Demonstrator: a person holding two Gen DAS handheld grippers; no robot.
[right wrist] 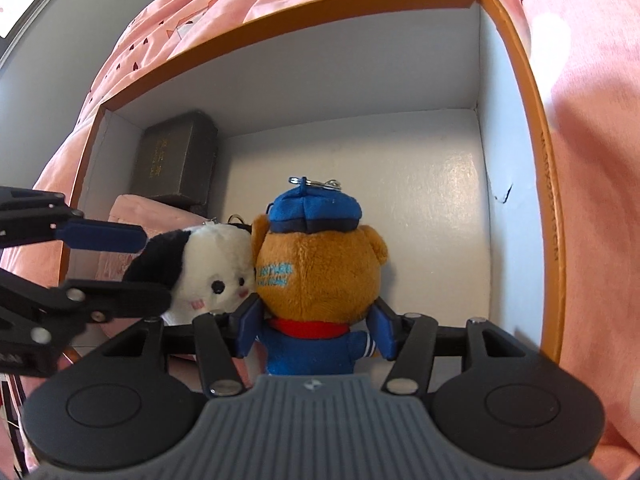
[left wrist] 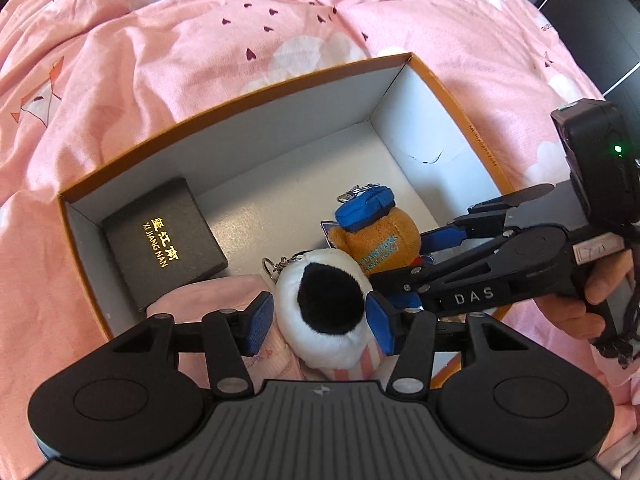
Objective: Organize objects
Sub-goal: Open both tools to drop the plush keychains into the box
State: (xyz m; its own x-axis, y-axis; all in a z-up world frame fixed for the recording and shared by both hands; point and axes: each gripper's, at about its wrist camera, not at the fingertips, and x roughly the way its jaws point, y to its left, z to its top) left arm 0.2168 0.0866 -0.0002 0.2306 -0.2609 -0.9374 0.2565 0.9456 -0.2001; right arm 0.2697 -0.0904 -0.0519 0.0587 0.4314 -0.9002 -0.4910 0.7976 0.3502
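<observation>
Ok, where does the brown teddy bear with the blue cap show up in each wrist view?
Left wrist view: the teddy bear sits right of centre, behind the white plush toy.
Right wrist view: the teddy bear is at centre, seen from the back, white plush toy on its left.
Shared landmark: the black gift box in the cardboard box's corner.

It was a bedroom in a home: a rumpled pink quilt printed with hearts and clouds covered the bed.
</observation>
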